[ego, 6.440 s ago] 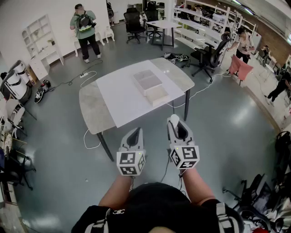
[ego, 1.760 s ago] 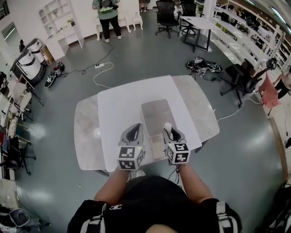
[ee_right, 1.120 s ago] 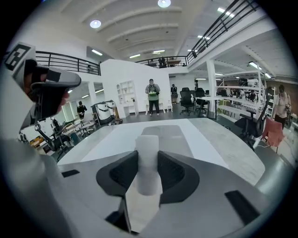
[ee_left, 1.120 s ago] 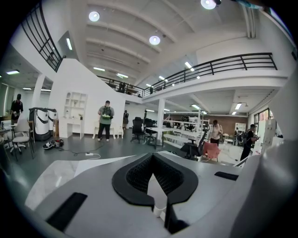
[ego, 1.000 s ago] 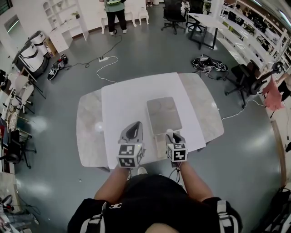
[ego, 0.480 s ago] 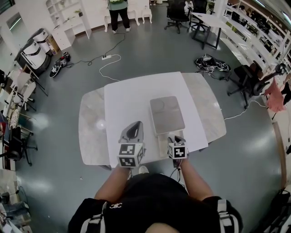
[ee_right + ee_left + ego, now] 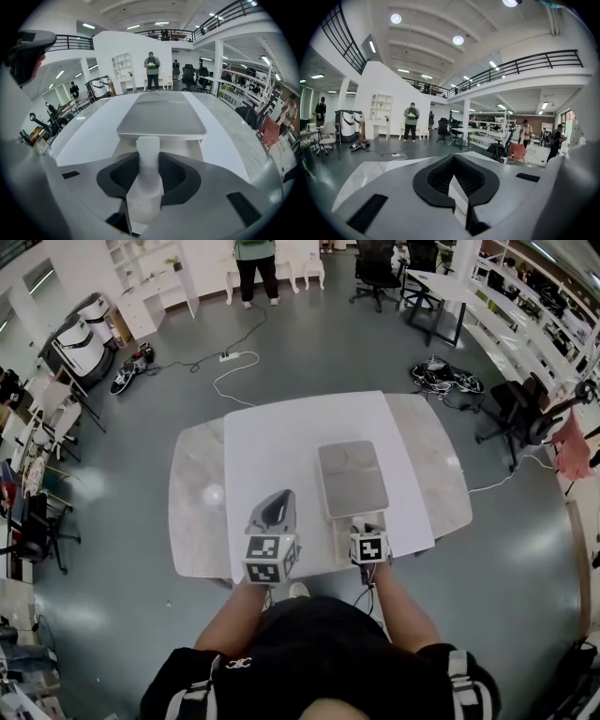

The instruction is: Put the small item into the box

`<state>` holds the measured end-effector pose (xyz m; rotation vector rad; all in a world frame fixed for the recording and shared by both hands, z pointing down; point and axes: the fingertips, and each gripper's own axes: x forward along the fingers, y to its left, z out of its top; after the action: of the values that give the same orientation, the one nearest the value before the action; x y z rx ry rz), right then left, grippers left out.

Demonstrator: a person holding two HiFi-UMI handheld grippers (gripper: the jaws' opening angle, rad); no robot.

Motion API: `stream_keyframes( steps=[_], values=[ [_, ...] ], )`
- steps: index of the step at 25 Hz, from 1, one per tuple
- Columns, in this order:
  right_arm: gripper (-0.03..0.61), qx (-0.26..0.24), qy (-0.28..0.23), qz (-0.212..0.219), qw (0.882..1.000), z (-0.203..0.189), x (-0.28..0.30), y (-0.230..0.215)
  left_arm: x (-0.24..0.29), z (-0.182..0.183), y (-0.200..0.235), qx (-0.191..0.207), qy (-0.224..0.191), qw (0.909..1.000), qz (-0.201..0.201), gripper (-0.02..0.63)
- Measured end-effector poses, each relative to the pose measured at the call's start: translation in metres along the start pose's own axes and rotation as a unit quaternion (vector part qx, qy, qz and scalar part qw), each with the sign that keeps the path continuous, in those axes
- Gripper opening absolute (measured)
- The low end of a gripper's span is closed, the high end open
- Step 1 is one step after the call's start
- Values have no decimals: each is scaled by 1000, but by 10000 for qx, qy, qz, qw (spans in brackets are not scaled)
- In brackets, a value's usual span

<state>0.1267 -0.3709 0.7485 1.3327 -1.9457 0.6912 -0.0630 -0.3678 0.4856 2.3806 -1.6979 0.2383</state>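
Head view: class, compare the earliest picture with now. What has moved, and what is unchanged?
The person walked up to the table; the right gripper, shut on the small white item, has come down over the open box at the near edge. The left gripper stays shut and empty; the lid still lies just beyond the box.

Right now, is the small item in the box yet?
Out: the right gripper is shut on the small item, box just beyond it.

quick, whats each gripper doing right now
left gripper: closed, empty
right gripper: closed on the small white item
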Motion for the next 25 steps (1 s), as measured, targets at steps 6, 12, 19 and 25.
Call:
stream_keyframes(
  steps=[6, 12, 19, 25],
  values=[
    [127, 70, 796, -71, 9968, -25, 7, -3, -3, -1, 7, 12, 22, 10000, 39, 12],
    [127, 379, 670, 648, 9949, -18, 14, 29, -5, -2, 14, -21, 38, 10000, 77, 12],
    [132, 460, 735, 524, 9948, -21, 13, 27, -5, -1, 16, -28, 21, 10000, 60, 12],
    [170, 75, 528, 74, 9985, -11, 1, 14, -7, -4, 14, -53, 28, 10000, 12, 12]
  ],
)
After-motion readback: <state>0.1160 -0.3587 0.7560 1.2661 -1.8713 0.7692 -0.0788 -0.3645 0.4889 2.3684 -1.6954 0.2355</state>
